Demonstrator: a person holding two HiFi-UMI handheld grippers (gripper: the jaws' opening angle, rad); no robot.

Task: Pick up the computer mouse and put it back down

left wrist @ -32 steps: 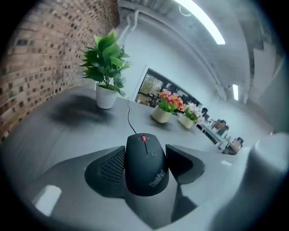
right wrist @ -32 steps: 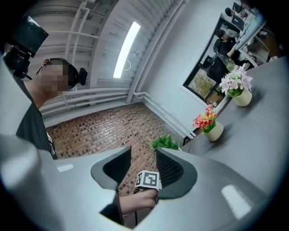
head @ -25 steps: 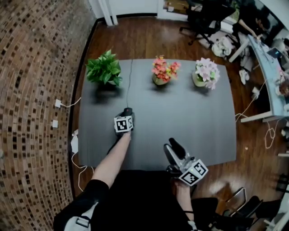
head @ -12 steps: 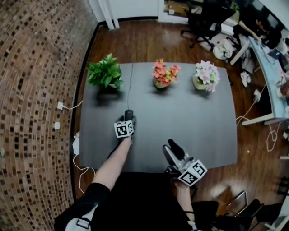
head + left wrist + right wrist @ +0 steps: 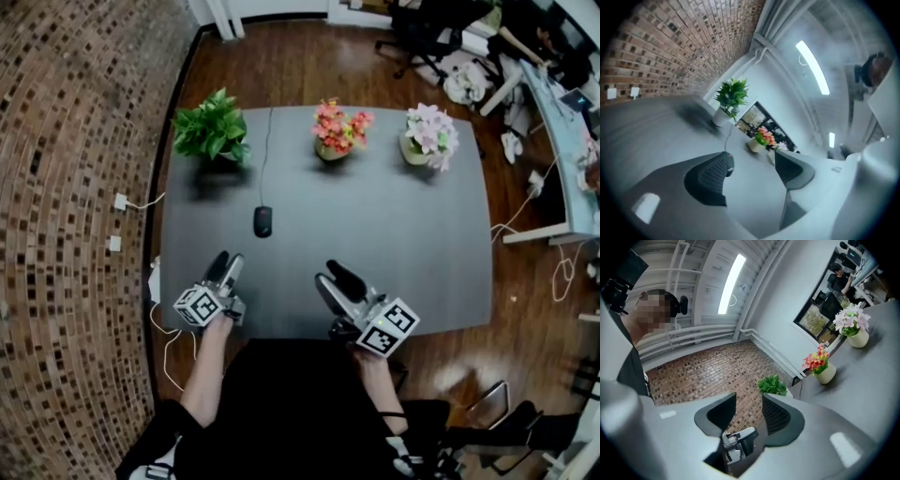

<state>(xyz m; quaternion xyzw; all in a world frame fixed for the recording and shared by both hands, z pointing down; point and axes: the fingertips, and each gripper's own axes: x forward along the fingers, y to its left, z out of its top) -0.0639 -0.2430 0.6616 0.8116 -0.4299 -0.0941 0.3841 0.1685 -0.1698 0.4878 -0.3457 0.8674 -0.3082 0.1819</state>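
Observation:
The black computer mouse [image 5: 262, 221] lies on the grey table [image 5: 394, 244], left of the middle, and its cable [image 5: 267, 150] runs to the far edge. My left gripper [image 5: 225, 267] hangs over the near left edge, apart from the mouse. Its jaws have just been opening and stand open with nothing between them. In the left gripper view only a bit of the mouse [image 5: 730, 165] peeks past the left finger of that gripper [image 5: 752, 161]. My right gripper [image 5: 333, 278] is at the near edge, open and empty, and in its own view this gripper [image 5: 749, 399] points at the brick wall.
Along the far edge stand a green plant [image 5: 211, 136], a pot of red flowers [image 5: 339, 131] and a pot of pale pink flowers [image 5: 428, 141]. A brick wall [image 5: 66, 187] runs along the left. Office chairs and desks stand at the upper right.
The left gripper has let go of the mouse and drawn back and up to the near left edge. The mouse stays on the table. The right gripper shifted slightly left.

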